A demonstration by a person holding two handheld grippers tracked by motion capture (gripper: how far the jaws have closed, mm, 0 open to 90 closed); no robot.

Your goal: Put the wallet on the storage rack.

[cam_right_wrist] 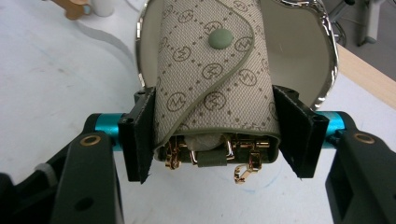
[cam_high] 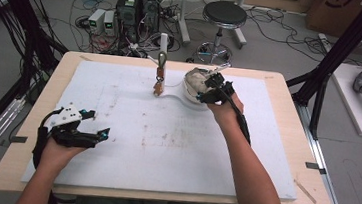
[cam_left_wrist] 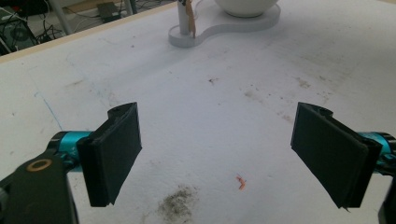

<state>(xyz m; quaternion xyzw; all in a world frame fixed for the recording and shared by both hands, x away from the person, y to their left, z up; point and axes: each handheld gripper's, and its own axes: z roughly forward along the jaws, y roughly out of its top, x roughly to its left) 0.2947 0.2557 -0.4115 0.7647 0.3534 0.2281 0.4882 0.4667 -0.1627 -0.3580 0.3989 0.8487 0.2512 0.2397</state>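
The right tongs (cam_right_wrist: 212,140) are clamped on a small pouch (cam_right_wrist: 212,79), one jaw pressed against each of its long sides. It is a beige woven key pouch, printed all over with small brown round logos and dots, edged in grey-green piping, with a curved flap fastened by one grey-green snap button. Its long axis runs straight away from the tongs: the far end lies over the bowl (cam_right_wrist: 299,51), while the near end, open and showing gold clips and hooks, points back toward the person's hand. The bowl is pale inside with a shiny metal rim and stands at the far side of the counter (cam_high: 32,118) on a white base (cam_high: 175,89). That base also carries a thin upright post (cam_high: 163,42) with a small brown thing hanging from it, just beside the bowl. From above, the right tongs (cam_high: 210,87) sit at the bowl's near edge.

The left tongs (cam_left_wrist: 217,154) are wide open with nothing between them, low over the white mat (cam_left_wrist: 210,102) at the near left of the counter, well apart from the bowl.
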